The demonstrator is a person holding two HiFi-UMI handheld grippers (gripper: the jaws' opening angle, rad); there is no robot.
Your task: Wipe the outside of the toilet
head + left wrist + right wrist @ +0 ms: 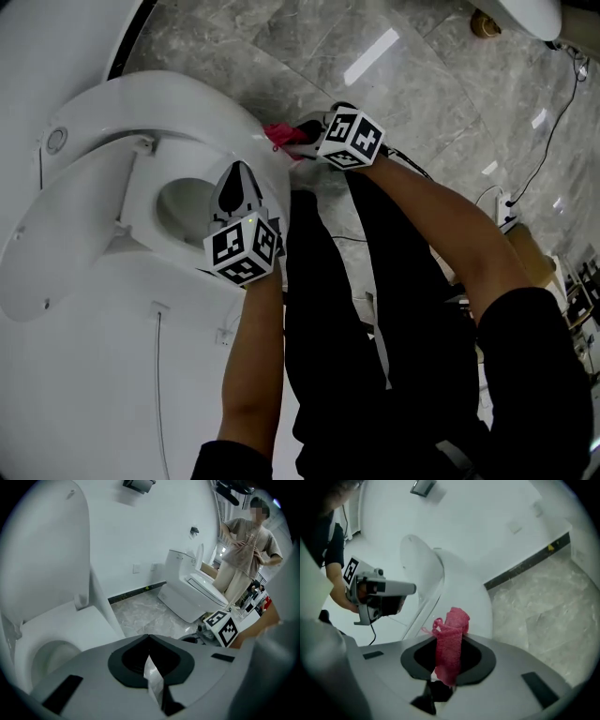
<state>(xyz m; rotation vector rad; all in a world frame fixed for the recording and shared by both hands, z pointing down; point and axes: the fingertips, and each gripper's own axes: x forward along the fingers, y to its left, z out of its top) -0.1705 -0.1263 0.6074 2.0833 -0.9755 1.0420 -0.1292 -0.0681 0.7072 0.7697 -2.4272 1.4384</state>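
Observation:
The white toilet [103, 281] fills the left of the head view, its lid [47, 550] raised and its bowl [187, 206] exposed. My right gripper [302, 139] is shut on a pink cloth [279, 134], which rests against the outer front edge of the toilet's rim. In the right gripper view the pink cloth [451, 639] stands up out of the closed jaws of the right gripper [450, 637]. My left gripper [239, 180] hovers over the seat's front, jaws shut. In the left gripper view a thin pale strip shows in the left gripper [149, 644], and I cannot identify it.
Grey marble floor [412, 84] lies around the toilet. A black cable [553, 122] and a power strip [506, 211] are at the right. A second toilet [192, 592] stands along the wall with a person [243, 555] beside it. My own legs [337, 309] are close to the bowl.

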